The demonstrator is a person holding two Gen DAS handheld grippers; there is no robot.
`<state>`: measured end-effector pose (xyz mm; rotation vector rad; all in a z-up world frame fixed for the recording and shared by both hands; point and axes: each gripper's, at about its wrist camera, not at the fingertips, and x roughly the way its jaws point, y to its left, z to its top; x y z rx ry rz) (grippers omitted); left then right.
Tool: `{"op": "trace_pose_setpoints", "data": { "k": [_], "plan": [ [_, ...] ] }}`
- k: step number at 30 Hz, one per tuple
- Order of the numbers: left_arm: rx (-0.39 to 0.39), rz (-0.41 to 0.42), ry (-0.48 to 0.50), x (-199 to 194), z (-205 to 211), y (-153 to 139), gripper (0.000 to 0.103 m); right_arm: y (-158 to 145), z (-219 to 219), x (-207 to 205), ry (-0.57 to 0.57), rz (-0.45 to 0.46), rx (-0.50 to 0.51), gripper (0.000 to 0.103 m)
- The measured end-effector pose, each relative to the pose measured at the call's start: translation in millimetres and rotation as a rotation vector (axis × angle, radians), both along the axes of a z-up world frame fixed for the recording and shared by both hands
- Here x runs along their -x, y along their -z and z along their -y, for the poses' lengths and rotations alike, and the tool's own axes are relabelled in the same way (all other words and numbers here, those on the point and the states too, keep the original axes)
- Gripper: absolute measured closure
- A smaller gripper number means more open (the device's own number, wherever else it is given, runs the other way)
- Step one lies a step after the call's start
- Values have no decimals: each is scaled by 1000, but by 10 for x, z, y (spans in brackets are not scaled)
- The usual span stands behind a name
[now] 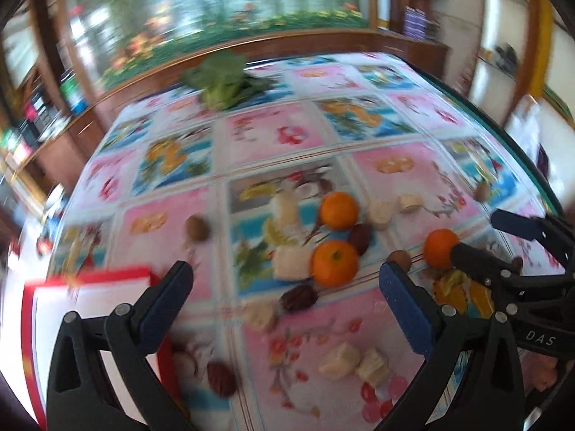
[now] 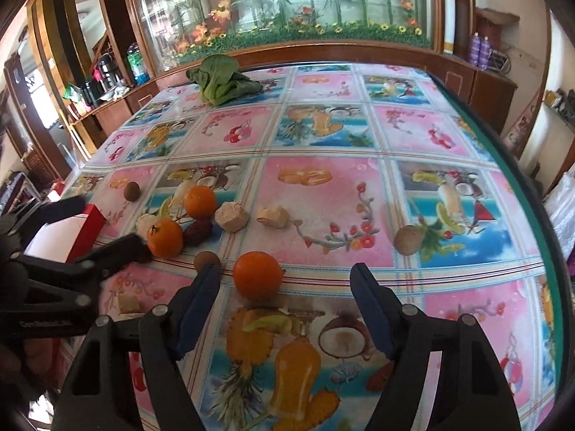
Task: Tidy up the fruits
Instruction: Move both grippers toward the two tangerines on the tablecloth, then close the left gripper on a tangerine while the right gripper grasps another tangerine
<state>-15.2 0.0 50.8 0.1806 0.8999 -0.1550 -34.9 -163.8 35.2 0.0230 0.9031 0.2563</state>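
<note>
1. Your right gripper (image 2: 284, 283) is spread wide, its blue pads apart and pinching nothing. It hangs low over the table (image 2: 449, 269).
2. One orange (image 2: 257, 274) sits on the cloth between those spread pads, nearer the left one, touching neither as far as can be seen. A small brown fruit (image 2: 206, 260) sits just beside the left pad's tip.
3. Your left gripper (image 1: 285, 276) is likewise spread and holds nothing. This view is blurred.
4. Between its pads, farther out, lie two oranges (image 1: 336, 263) close together, with dark dates (image 1: 299, 298) and pale chunks (image 1: 339, 361) scattered near them.
5. A red-rimmed box (image 1: 90, 294) sits at the left pad, at the table's near left corner.
6. In the right view, the two oranges sit left of centre; two pale chunks (image 2: 231, 217) lie just right of them.
7. A round brown fruit (image 2: 408, 240) lies well apart to the right; another (image 2: 131, 191) lies left of the oranges.
8. Leafy greens (image 2: 222, 80) rest at the far edge.
</note>
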Motion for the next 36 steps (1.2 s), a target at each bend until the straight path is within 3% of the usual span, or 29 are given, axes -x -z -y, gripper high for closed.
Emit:
{"op": "trace_pose_setpoints", "data": {
  "k": [4, 6, 18, 24, 28, 32, 34, 36],
  "plan": [
    [24, -48, 108, -111, 83, 40, 8, 50, -4, -42, -12, -3, 1, 34],
    [46, -67, 134, -159, 104, 82, 18, 75, 5, -56, -15, -11, -5, 37],
    [107, -178, 115, -408, 74, 421, 20, 213, 11, -149, -65, -61, -78, 40],
    [135, -157, 121, -403, 34, 361, 21, 265, -22, -186, -103, -100, -160, 57],
    [89, -95, 179, -332, 86, 242, 21, 274, -43, -181, -127, -118, -212, 70],
    [75, -85, 278, -309, 179, 189, 22, 271, -37, -167, -131, -131, -249, 71],
    [61, -100, 316, -322, 223, 219, 33, 264, -38, -158, -133, -125, -239, 71],
    [102, -133, 355, -355, 222, 233, 36, 267, -25, -160, -130, -128, -249, 71]
  ]
}}
